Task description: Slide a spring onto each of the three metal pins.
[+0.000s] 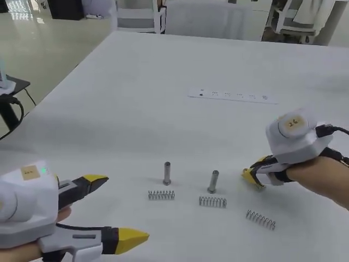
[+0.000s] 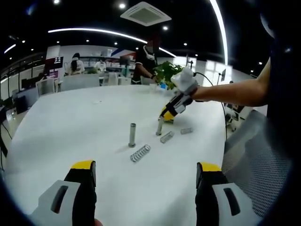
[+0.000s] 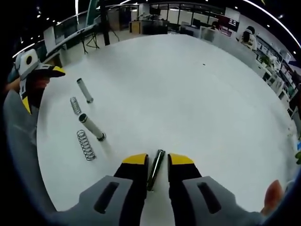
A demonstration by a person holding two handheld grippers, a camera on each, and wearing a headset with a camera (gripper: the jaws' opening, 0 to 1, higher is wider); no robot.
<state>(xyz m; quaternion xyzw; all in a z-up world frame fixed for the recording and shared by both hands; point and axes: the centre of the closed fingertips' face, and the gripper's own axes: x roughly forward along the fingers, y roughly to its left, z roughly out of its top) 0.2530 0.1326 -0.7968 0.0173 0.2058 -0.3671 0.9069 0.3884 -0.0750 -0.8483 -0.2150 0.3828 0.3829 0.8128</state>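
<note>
Two metal pins stand upright on the white table (image 1: 163, 98), the left pin (image 1: 167, 173) and the right pin (image 1: 213, 182). Three springs lie flat: one (image 1: 161, 195) below the left pin, one (image 1: 212, 202) below the right pin, one (image 1: 260, 219) further right. My right gripper (image 1: 252, 176) is low over the table, right of the pins. Its jaws have closed in on a third pin (image 3: 155, 169), which lies lengthwise between them. My left gripper (image 1: 117, 210) hovers at the near left, wide open and holding nothing, aimed at the pins (image 2: 132, 135).
A white power strip (image 1: 233, 96) lies flat mid-table beyond the pins. Chairs (image 1: 207, 19) stand past the far edge. A black stand (image 1: 8, 103) is off the table's left side. People sit and stand far off in the room (image 2: 146, 66).
</note>
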